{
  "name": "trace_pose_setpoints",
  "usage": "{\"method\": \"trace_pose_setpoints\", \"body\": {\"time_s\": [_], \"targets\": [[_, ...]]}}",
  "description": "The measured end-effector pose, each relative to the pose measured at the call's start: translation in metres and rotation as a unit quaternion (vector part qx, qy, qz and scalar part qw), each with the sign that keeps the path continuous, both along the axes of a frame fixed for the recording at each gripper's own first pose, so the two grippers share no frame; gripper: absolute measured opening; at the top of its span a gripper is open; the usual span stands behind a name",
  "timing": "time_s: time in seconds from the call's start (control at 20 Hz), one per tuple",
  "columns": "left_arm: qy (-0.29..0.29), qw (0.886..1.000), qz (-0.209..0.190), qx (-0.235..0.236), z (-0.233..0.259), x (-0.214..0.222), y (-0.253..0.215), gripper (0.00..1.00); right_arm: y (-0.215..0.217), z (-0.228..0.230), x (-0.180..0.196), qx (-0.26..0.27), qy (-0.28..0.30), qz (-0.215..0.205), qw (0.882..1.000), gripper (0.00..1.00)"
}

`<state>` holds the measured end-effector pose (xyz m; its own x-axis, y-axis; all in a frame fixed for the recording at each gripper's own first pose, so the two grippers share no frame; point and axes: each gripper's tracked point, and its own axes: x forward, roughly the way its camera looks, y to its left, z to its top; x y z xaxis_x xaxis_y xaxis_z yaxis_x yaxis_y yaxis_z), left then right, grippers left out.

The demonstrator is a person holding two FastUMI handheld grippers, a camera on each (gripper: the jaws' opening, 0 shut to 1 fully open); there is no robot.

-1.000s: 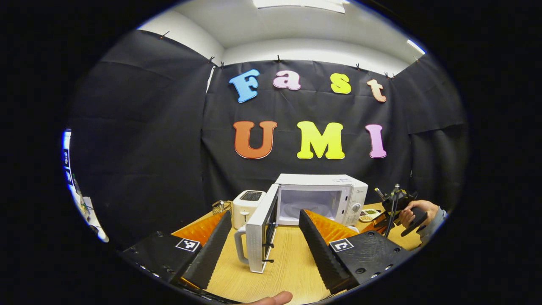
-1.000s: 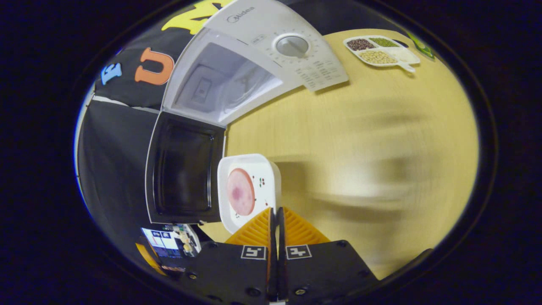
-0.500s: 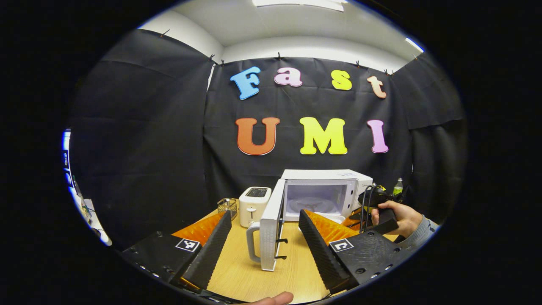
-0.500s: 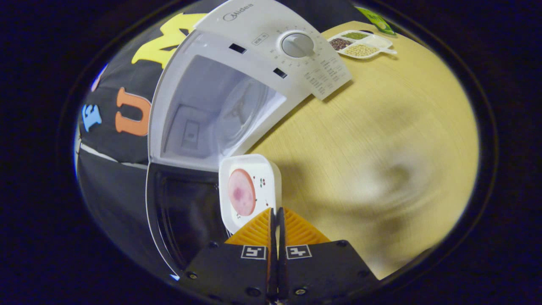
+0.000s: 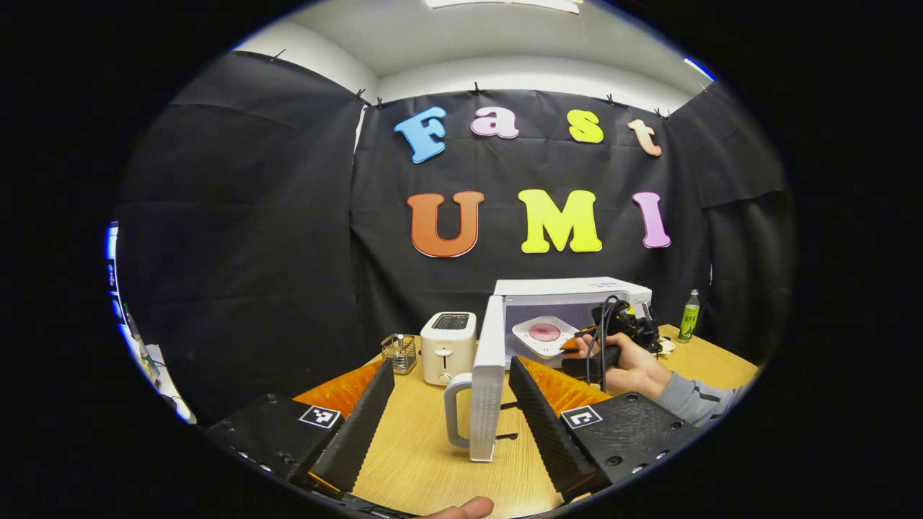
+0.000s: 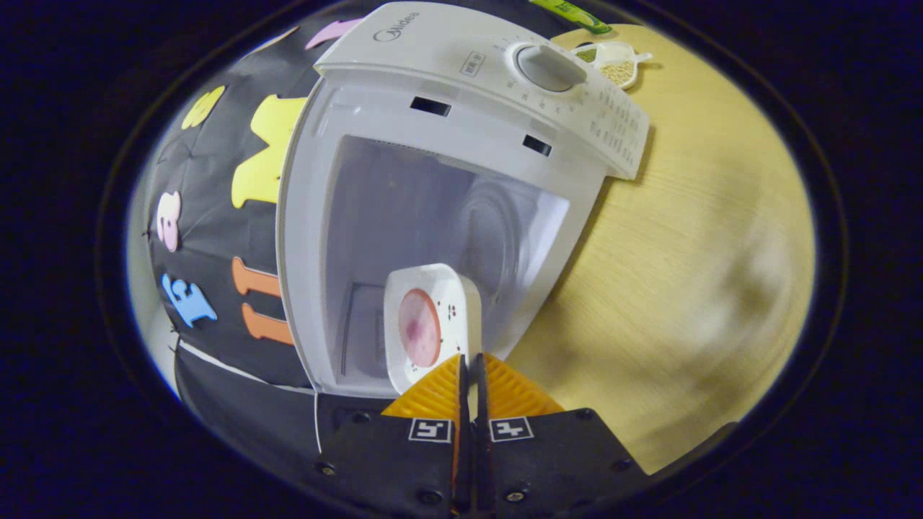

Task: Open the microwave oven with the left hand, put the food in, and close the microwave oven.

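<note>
Plate (image 6: 431, 324) now inside microwave (image 6: 461, 108) mouth, near rim hidden within clamped right tool (image 6: 470, 367); left tool (image 5: 451, 389) apart.

One microwave (image 5: 570, 288), one toaster (image 5: 448, 346), one plate (image 6: 431, 324), one bottle (image 5: 689, 316), two tools (image 5: 451, 396)

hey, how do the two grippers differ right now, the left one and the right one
The left gripper stands open with nothing between its fingers, while the right gripper is shut on the rim of the square white plate of food. The left gripper hangs back over the wooden table, short of the swung-open white microwave door; the right gripper reaches at the white microwave's open cavity. Both are hand-held.
</note>
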<state>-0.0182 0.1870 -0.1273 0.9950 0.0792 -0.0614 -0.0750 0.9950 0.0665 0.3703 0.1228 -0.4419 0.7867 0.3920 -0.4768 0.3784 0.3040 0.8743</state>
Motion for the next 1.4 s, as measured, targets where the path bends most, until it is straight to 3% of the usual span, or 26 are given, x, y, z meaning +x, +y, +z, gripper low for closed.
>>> {"method": "trace_pose_setpoints", "body": {"time_s": [0.05, 0.1, 0.4, 0.7, 0.75, 0.8, 0.85, 0.9, 0.95, 1.0, 1.05, 1.1, 1.15, 1.3, 1.35, 1.4], "targets": [[0.002, 1.0, -0.001, 0.0, -0.003, 0.0, 0.002, 0.95, 0.001, -0.001, 0.012, -0.01, -0.012, -0.014, 1.0, 0.0], [0.0, 1.0, -0.001, 0.001, -0.003, 0.0, 0.005, 0.95, 0.0, -0.002, 0.024, -0.015, -0.022, -0.03, 0.999, 0.06], [-0.013, 1.0, 0.027, 0.004, -0.003, 0.0, 0.033, 0.95, 0.001, -0.016, 0.063, -0.012, -0.037, -0.091, 0.995, 0.07], [-0.007, 0.999, 0.038, -0.007, -0.016, -0.001, 0.048, 0.95, 0.004, -0.037, 0.074, -0.055, -0.041, -0.101, 0.993, 0.12], [-0.007, 0.999, 0.043, -0.005, -0.016, -0.001, 0.053, 0.95, 0.002, -0.037, 0.075, -0.064, -0.044, -0.103, 0.992, 0.05], [-0.01, 0.999, 0.051, -0.005, -0.014, -0.002, 0.058, 0.95, -0.002, -0.038, 0.076, -0.077, -0.046, -0.103, 0.991, 0.05], [-0.012, 0.999, 0.051, -0.009, -0.013, -0.002, 0.06, 0.95, -0.004, -0.035, 0.077, -0.087, -0.055, -0.104, 0.989, 0.12], [-0.013, 0.999, 0.047, -0.014, -0.014, -0.003, 0.059, 0.95, -0.009, -0.034, 0.078, -0.106, -0.06, -0.103, 0.987, 0.0], [-0.012, 0.999, 0.043, -0.02, -0.015, -0.003, 0.058, 0.95, -0.012, -0.03, 0.076, -0.131, -0.069, -0.096, 0.984, 0.05], [-0.012, 0.999, 0.041, -0.025, -0.014, -0.002, 0.059, 0.95, -0.015, -0.026, 0.076, -0.16, -0.077, -0.085, 0.98, 0.23], [-0.013, 0.999, 0.041, -0.031, -0.014, -0.002, 0.061, 0.95, -0.014, -0.022, 0.07, -0.188, -0.083, -0.068, 0.976, 0.13], [-0.024, 0.998, 0.049, -0.035, -0.009, -0.003, 0.067, 0.95, -0.015, -0.017, 0.069, -0.206, -0.095, -0.058, 0.972, 0.3], [-0.042, 0.997, 0.055, -0.037, -0.002, -0.002, 0.073, 0.95, -0.015, -0.015, 0.064, -0.226, -0.101, -0.045, 0.968, 0.23], [-0.056, 0.996, 0.056, -0.05, 0.0, -0.003, 0.08, 0.94, -0.022, 0.0, 0.049, -0.275, -0.136, -0.022, 0.952, 0.35], [-0.054, 0.996, 0.057, -0.051, -0.002, -0.002, 0.083, 0.94, -0.022, 0.004, 0.042, -0.293, -0.145, -0.007, 0.945, 0.68], [-0.054, 0.996, 0.059, -0.048, -0.002, 0.0, 0.088, 0.94, -0.022, 0.008, 0.035, -0.311, -0.153, 0.011, 0.938, 0.5]]}}
